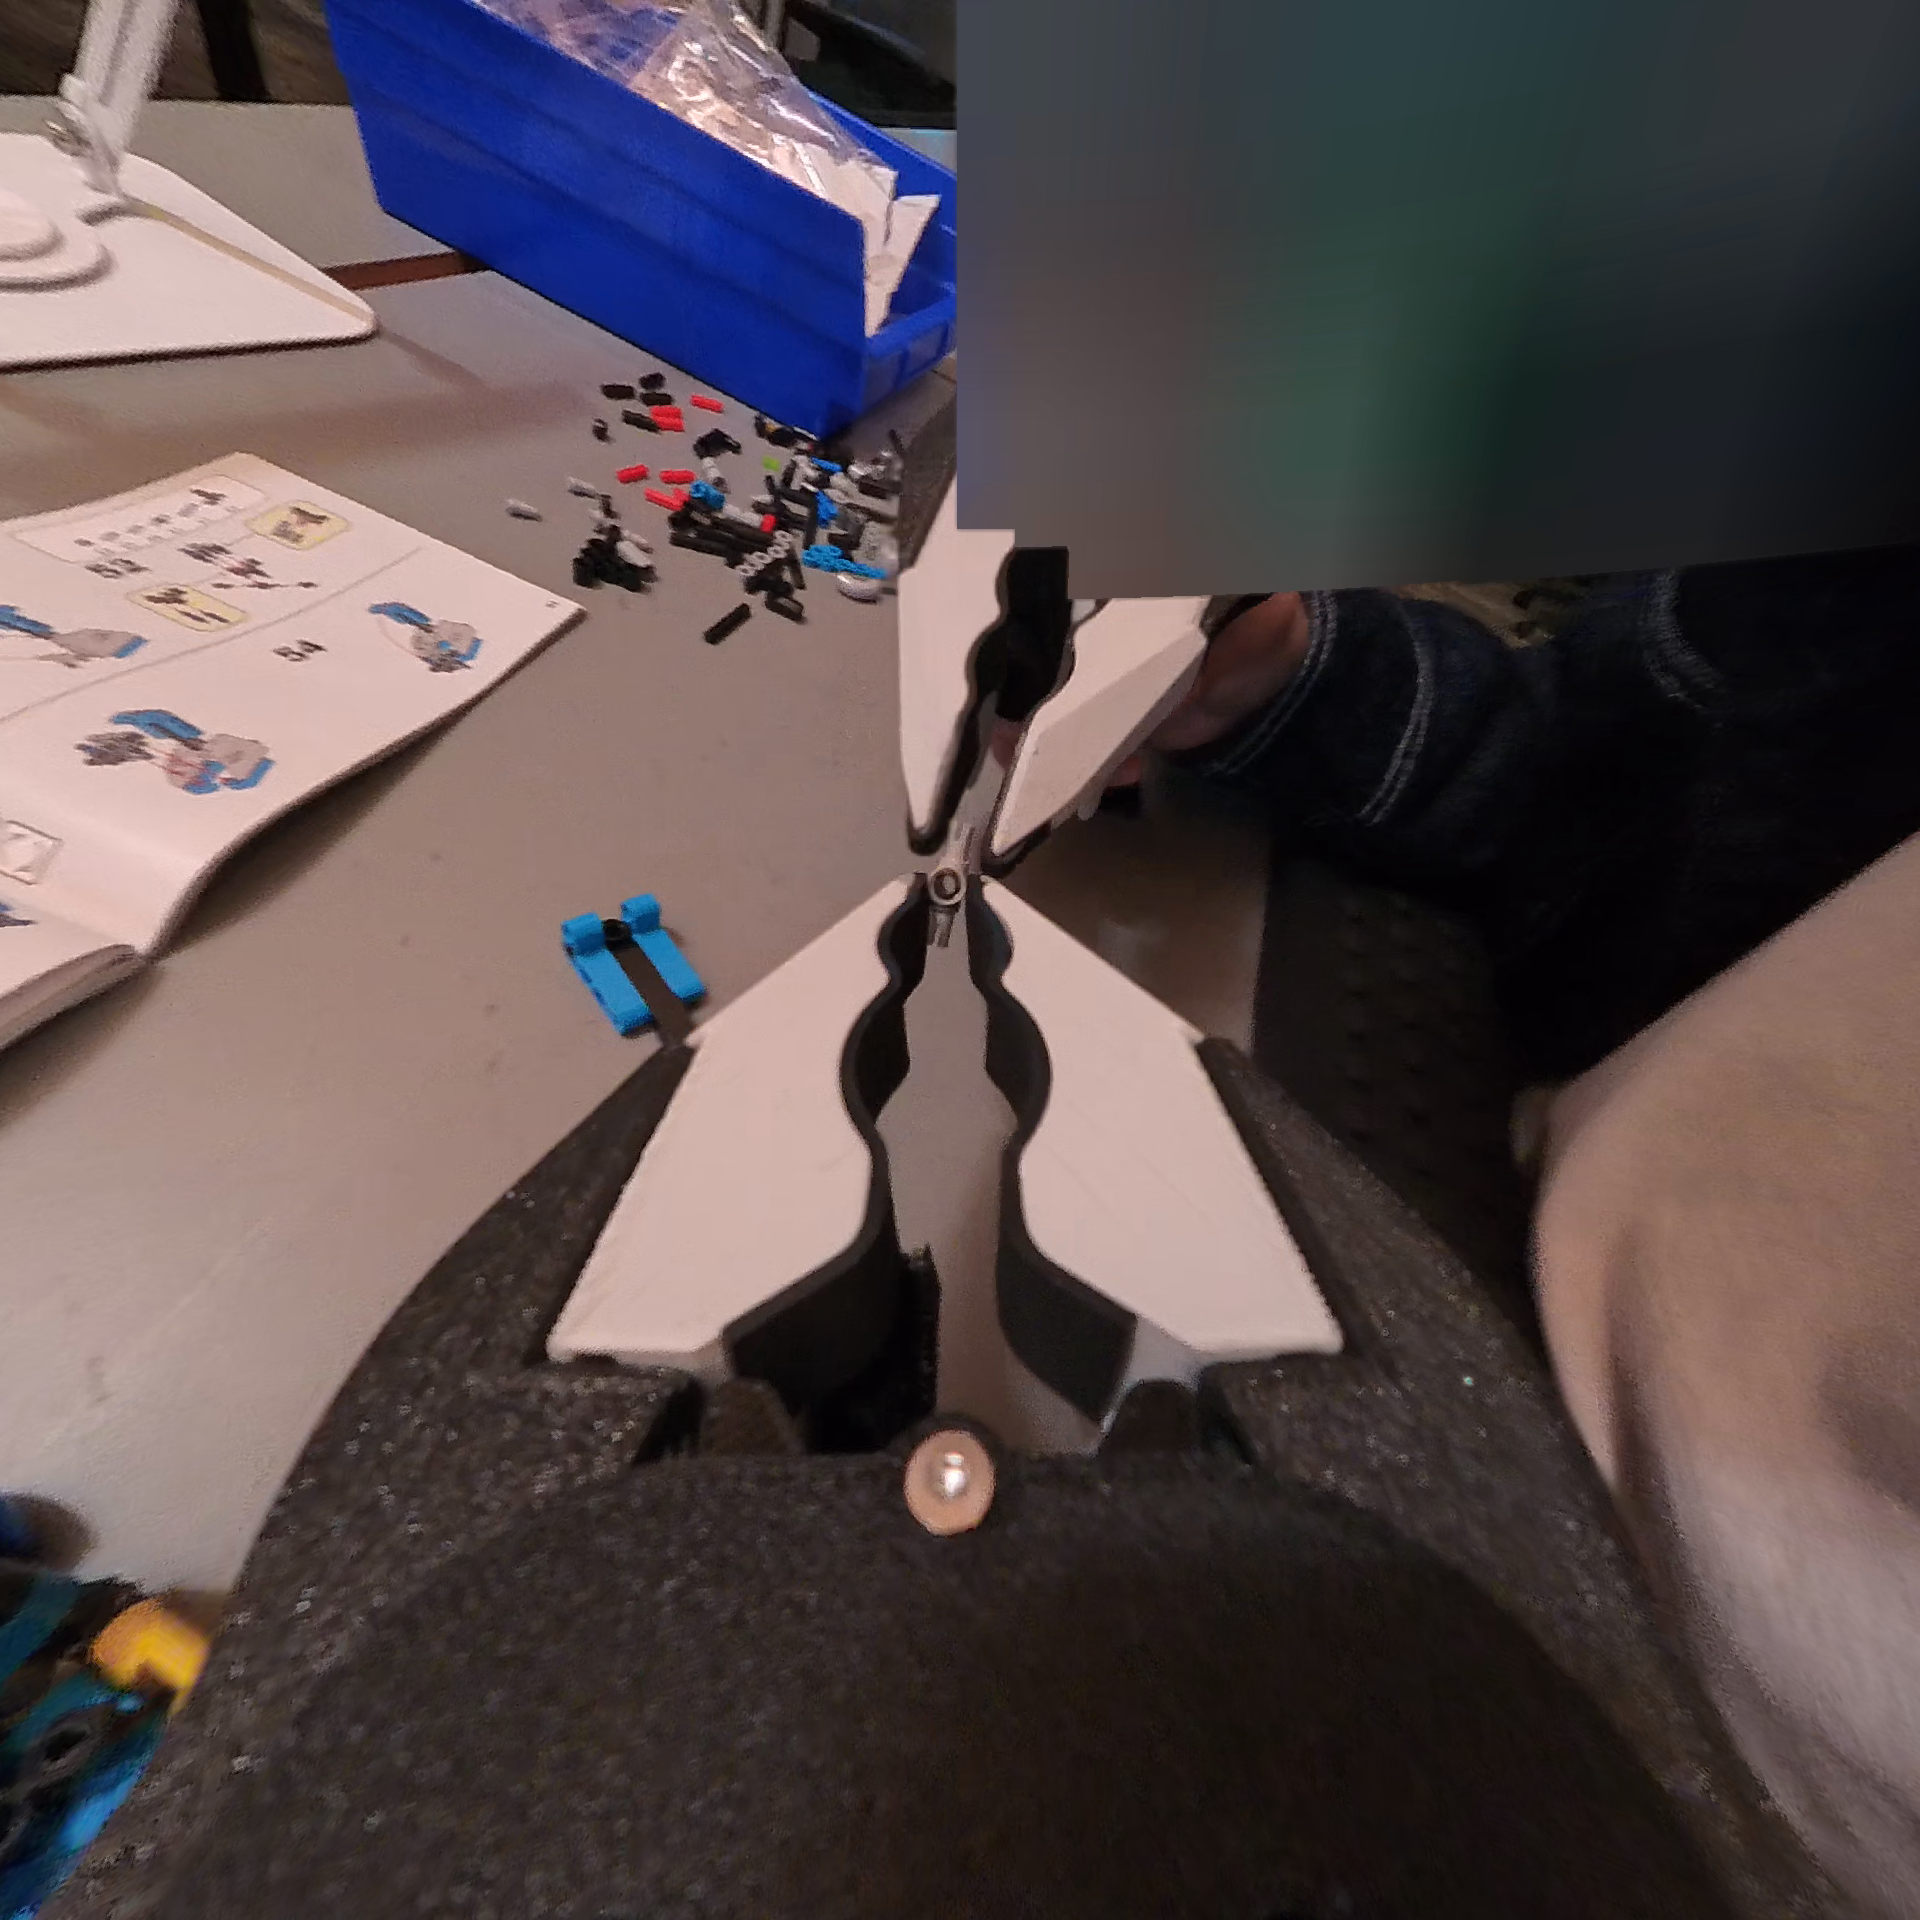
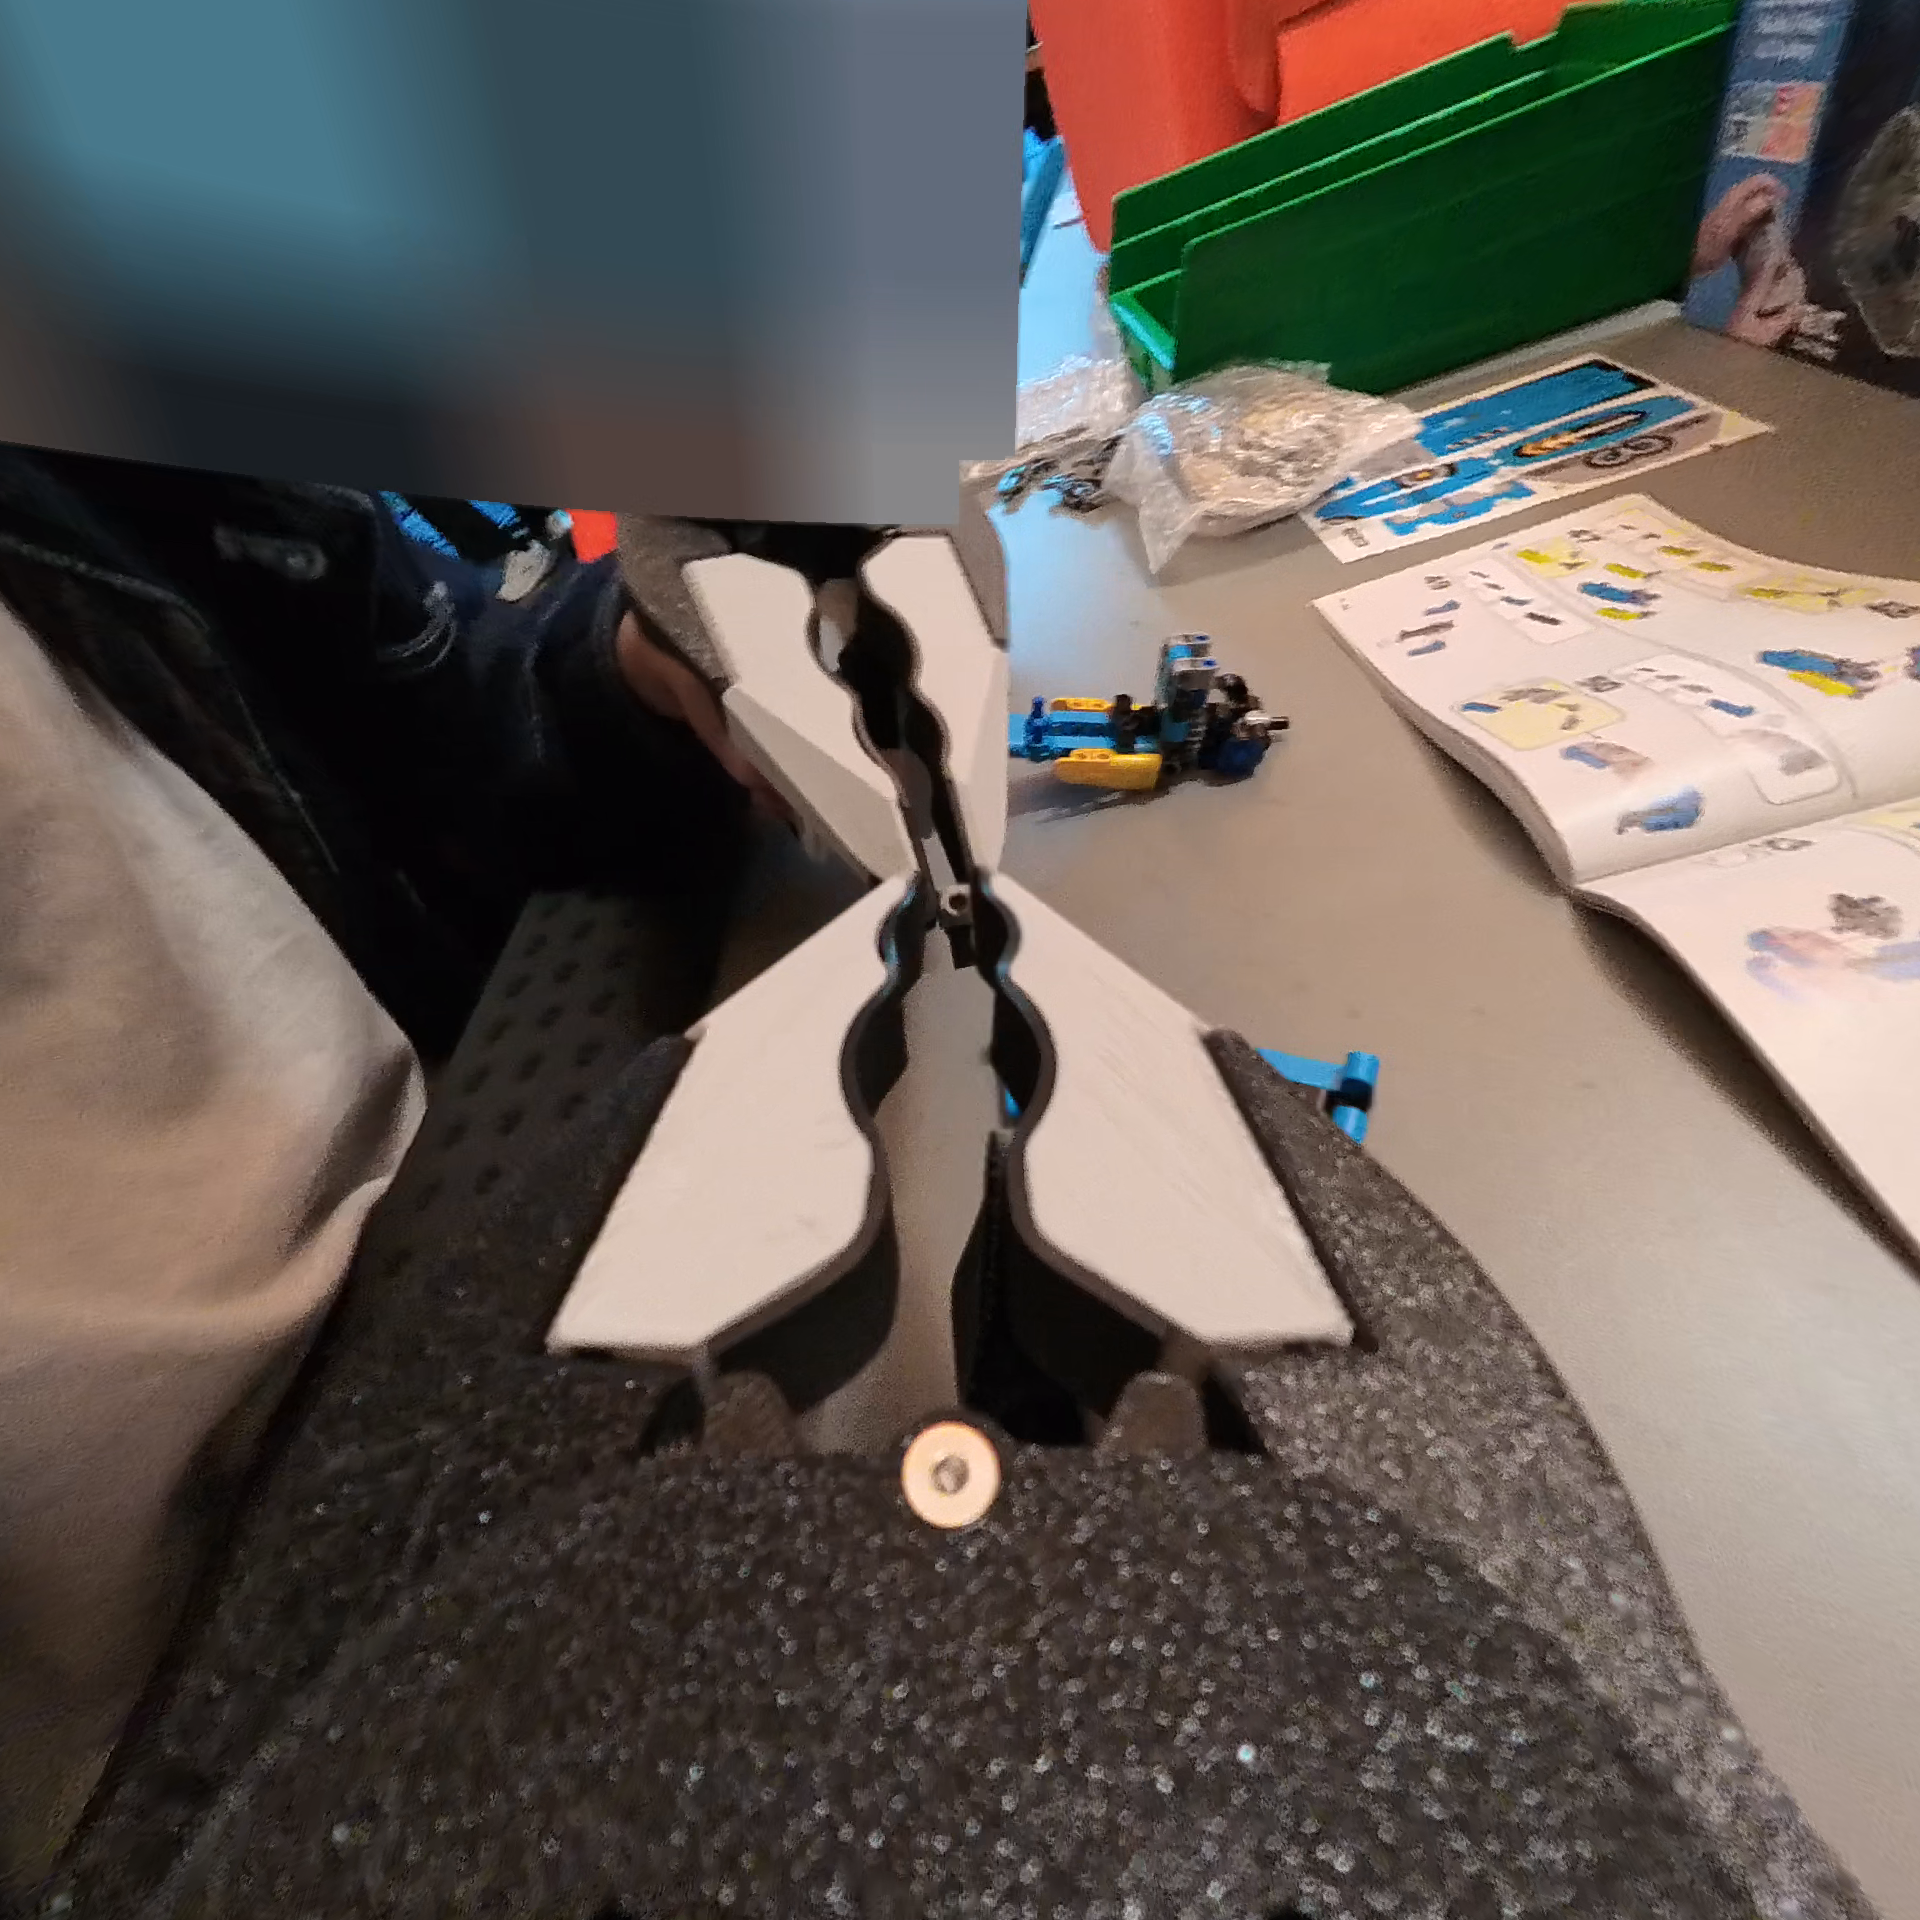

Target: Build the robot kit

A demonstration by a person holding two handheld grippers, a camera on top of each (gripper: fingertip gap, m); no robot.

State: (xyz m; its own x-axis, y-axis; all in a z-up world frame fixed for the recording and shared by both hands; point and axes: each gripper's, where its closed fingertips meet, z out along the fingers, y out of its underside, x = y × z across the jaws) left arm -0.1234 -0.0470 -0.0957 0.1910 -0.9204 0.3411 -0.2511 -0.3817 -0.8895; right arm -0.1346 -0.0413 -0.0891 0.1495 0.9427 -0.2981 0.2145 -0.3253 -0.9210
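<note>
While both pairs of tongs meet tip to tip above the grey bench [image 1: 416,1091], the left gripper [image 1: 943,902] is clamped on a small grey connector piece [image 1: 945,891], and the right gripper [image 2: 954,920] is closed on a thin black piece [image 2: 954,914]. Just left of the left gripper a blue-and-black part [image 1: 632,975] lies on the bench. An open instruction booklet [image 1: 260,686], loose small bricks [image 1: 727,499] and a blue bin [image 1: 644,208] sit toward the far edge. A blue-and-yellow half-built model [image 2: 1143,727] stands near the right gripper.

Left gripper [image 1: 948,896], right gripper [image 2: 951,914]: white fingers, wavy black pads, speckled black body (one silver screw); dark denim sleeve [image 1: 1455,707].
</note>
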